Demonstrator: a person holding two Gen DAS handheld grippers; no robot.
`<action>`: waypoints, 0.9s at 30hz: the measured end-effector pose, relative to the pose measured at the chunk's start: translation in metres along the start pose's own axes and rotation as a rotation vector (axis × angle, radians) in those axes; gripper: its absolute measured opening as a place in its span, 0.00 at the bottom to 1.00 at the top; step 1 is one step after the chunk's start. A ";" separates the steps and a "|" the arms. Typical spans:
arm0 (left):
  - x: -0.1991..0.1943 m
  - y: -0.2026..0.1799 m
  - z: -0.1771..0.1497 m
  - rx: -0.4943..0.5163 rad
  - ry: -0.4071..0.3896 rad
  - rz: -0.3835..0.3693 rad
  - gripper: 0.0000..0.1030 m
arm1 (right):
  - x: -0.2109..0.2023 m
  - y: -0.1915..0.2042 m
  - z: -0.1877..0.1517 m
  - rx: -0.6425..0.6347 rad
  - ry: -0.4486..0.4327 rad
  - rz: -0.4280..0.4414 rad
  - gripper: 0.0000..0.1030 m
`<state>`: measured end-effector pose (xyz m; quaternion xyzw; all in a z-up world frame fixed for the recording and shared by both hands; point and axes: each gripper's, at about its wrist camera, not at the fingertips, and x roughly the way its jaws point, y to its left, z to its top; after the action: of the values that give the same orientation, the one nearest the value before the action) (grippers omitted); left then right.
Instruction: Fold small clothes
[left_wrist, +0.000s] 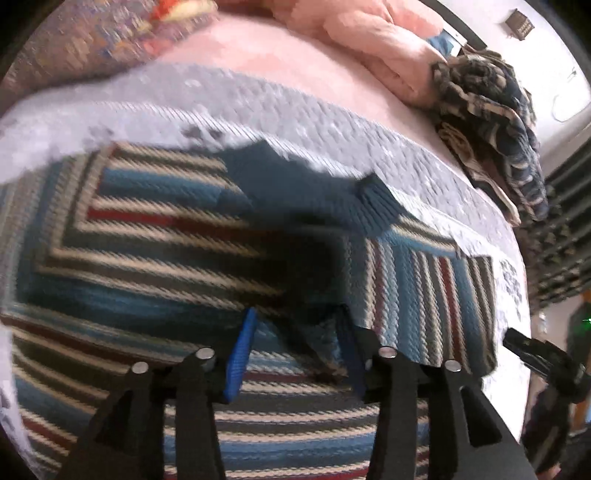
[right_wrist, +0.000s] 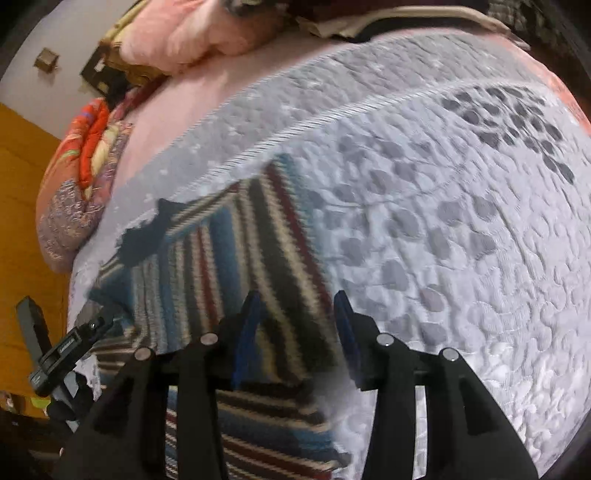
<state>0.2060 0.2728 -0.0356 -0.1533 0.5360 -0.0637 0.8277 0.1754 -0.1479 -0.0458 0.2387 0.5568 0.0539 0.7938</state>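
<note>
So far the striped sweater (left_wrist: 155, 236) lies spread on the pale quilted bedspread (left_wrist: 280, 99) of the bed, and judging by how it lies, the folding is partly done. In the left wrist view one striped panel, likely a sleeve or side, is turned over the body of the sweater so its stripes run crosswise to the rest, with the blue collar just above it. The remaining folds, and any other garment such as the dark patterned clothing (left_wrist: 491, 122) heaped beyond the sweater near the pink blanket (left_wrist: 373, 44), look not yet handled.

The left tongs (left_wrist: 295, 354) hover low over the sweater's middle with the jaws spread wide; cloth shows in the gap but nothing is pinched, so they read as released. The right tongs (right_wrist: 295, 339) stand at the sweater's edge where it meets the bedspread, jaws likewise parted, one finger over the stripes, the other over bare quilt, gripping nothing. Whether either tip touches the knit I cannot tell through the blur.
</note>
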 end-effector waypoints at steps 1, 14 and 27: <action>-0.001 0.001 0.002 -0.006 0.007 -0.008 0.55 | 0.002 0.005 0.000 -0.010 0.010 0.023 0.41; 0.028 0.038 0.000 -0.123 0.059 -0.027 0.17 | 0.030 0.021 -0.019 -0.092 0.096 0.005 0.39; 0.020 0.080 -0.005 -0.131 0.065 -0.067 0.16 | 0.040 0.035 -0.031 -0.177 0.124 -0.012 0.40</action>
<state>0.2055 0.3418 -0.0806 -0.2227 0.5601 -0.0612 0.7956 0.1686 -0.0929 -0.0730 0.1606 0.5994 0.1125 0.7760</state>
